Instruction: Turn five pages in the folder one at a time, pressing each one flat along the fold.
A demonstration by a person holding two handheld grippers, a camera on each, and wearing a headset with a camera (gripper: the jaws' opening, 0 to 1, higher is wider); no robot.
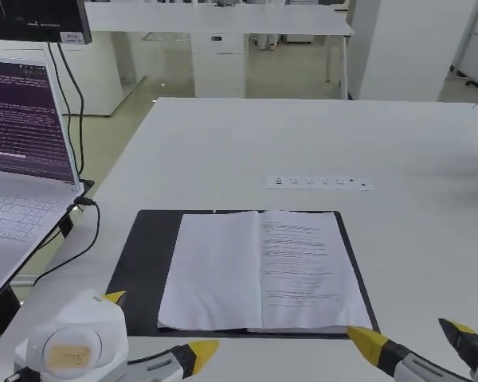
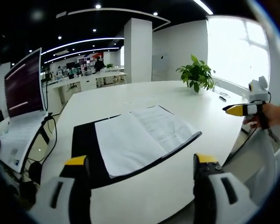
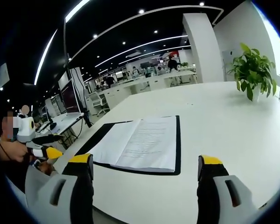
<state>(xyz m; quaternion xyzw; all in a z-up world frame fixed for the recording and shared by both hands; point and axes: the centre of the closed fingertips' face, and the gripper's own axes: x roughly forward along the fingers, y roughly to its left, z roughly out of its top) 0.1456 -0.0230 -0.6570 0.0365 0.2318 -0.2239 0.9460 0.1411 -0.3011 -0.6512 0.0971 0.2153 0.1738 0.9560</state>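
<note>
A black folder (image 1: 143, 255) lies open on the white table with white pages spread flat; the right page (image 1: 303, 267) carries printed text, the left page (image 1: 211, 270) is blank. The folder appears too in the left gripper view (image 2: 86, 140) and the right gripper view (image 3: 177, 140). My left gripper (image 1: 159, 326) hovers open at the near left, short of the folder's front edge, holding nothing. My right gripper (image 1: 410, 334) stands open at the near right, just off the folder's front right corner, nothing between its yellow-tipped fingers (image 3: 210, 161).
An open laptop (image 1: 20, 159) with a cable (image 1: 84, 239) sits at the left of the table. A socket strip (image 1: 319, 183) is set in the table behind the folder. A potted plant (image 3: 252, 74) stands far right.
</note>
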